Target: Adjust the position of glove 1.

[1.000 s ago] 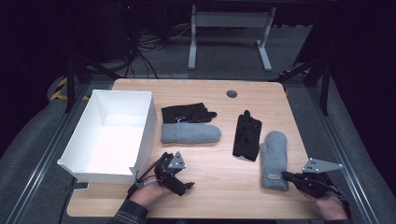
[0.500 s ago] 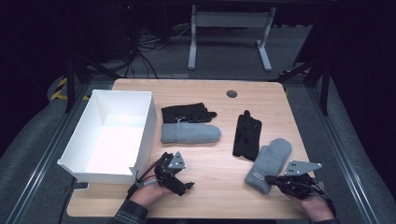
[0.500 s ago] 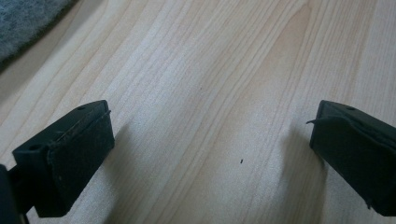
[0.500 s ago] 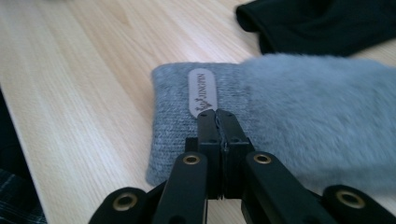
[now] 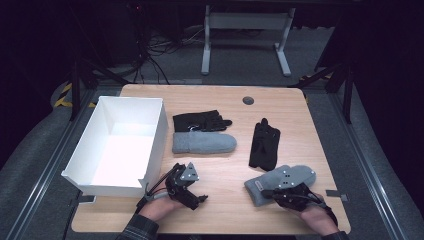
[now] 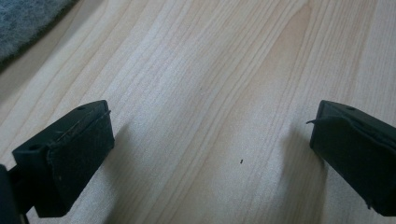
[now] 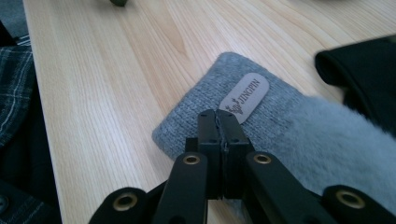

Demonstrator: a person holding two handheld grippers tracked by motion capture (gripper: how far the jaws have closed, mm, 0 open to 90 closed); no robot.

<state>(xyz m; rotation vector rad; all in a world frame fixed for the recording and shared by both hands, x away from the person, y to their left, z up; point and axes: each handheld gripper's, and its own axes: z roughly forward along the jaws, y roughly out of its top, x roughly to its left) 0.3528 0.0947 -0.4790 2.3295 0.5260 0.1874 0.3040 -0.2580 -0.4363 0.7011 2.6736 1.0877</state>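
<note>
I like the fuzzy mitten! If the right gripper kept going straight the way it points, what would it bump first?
Probably the grey mitten. The right gripper has its jaws shut together just over the mitten's cuff, by the little label, and may already be touching it. Beyond the cuff comes bare table.

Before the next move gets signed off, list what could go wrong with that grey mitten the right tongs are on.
1. The right tongs are shut on the grey mitten near its cuff, seemingly pinching only a little fabric, so it might slip free.
2. The black glove touches or overlaps that mitten, so dragging may pull it along.
3. The white box lies beyond the left tongs, which sit open in a likely path.
</note>
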